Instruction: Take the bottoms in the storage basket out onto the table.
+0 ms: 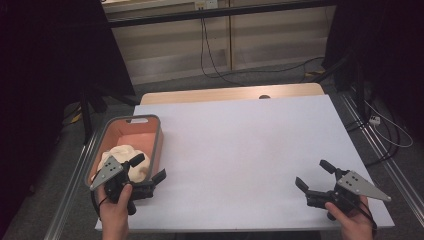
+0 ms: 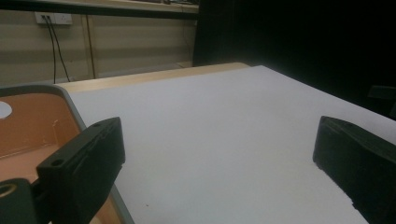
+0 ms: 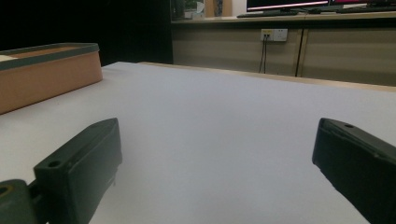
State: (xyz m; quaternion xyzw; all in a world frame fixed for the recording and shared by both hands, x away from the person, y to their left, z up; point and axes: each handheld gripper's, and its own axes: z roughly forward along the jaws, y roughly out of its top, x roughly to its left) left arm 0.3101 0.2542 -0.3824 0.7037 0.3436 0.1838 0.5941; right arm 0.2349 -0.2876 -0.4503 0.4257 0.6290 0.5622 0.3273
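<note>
An orange bin with a grey rim (image 1: 159, 137) stands at the table's left side, with a white crumpled cloth (image 1: 120, 154) inside it. My left gripper (image 1: 148, 167) hovers open at the bin's near right corner, one jaw over the bin and one over the table. In the left gripper view the bin's rim (image 2: 70, 100) runs past the left jaw, and nothing lies between the jaws. My right gripper (image 1: 314, 174) stands open near the table's front right, with bare white tabletop between its jaws. The bin (image 3: 51, 72) sits far off at the left in the right gripper view.
A white sheet (image 1: 240, 150) covers the table, with a wooden strip (image 1: 230, 93) along its far edge. Cables (image 1: 210, 55) hang down the wall behind. Metal rails (image 1: 380, 150) run along both sides of the table.
</note>
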